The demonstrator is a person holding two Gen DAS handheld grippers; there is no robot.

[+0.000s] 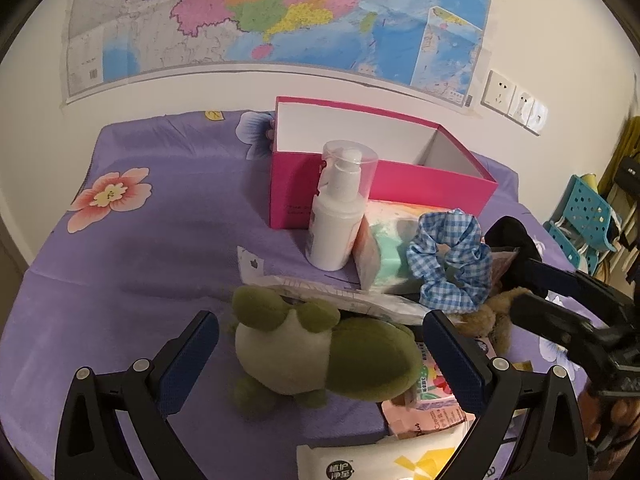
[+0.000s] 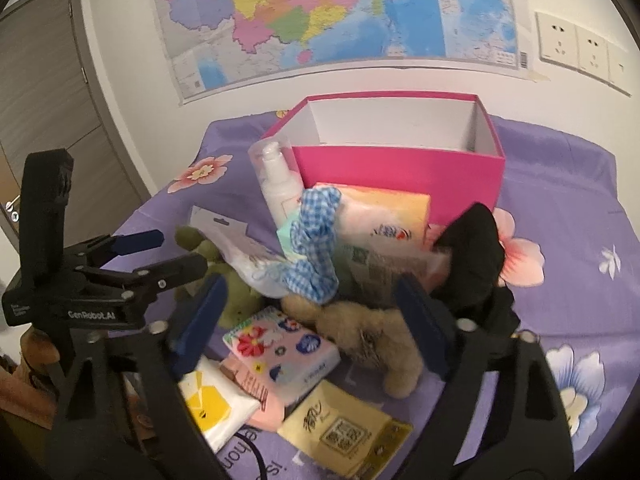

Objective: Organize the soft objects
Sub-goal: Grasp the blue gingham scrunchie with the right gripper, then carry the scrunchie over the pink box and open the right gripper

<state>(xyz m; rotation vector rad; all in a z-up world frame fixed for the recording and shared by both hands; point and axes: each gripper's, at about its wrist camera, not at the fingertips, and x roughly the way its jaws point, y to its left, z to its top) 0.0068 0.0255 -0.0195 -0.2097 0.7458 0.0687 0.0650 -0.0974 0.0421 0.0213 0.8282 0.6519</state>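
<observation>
Left gripper (image 1: 320, 346) jaws wide, straddling the frog (image 1: 320, 356), pads clear of it, nothing held. Right gripper (image 2: 312, 316) jaws fairly wide, brown plush (image 2: 376, 336) and floral tissue pack (image 2: 280, 350) lying between them, no pad contact visible, nothing held.

Pile left to right in the left view: frog at front, white bottle (image 1: 338, 216) upright behind it, tissue block (image 1: 384, 256), gingham scrunchie (image 1: 450, 264) propped on the pile, brown plush, black cloth (image 2: 472, 256) far right. Pink box (image 1: 384, 176) open and looks empty, just behind the pile.

Likely step: grab a plush, drop it in the box. Judgement: centre the pads on the frog's body, not a limb, and squeeze enough that it doesn't slip; lift straight up so the scrunchie and bottle aren't knocked. The grippers sit close together, so move one at a time.

Surface: purple floral sheet (image 1: 120, 264), slightly wrinkled. Room: map (image 1: 280, 12) on white wall, sockets (image 1: 514, 102) right, door (image 2: 52, 92) left, teal rack (image 1: 580, 220) far right.
</observation>
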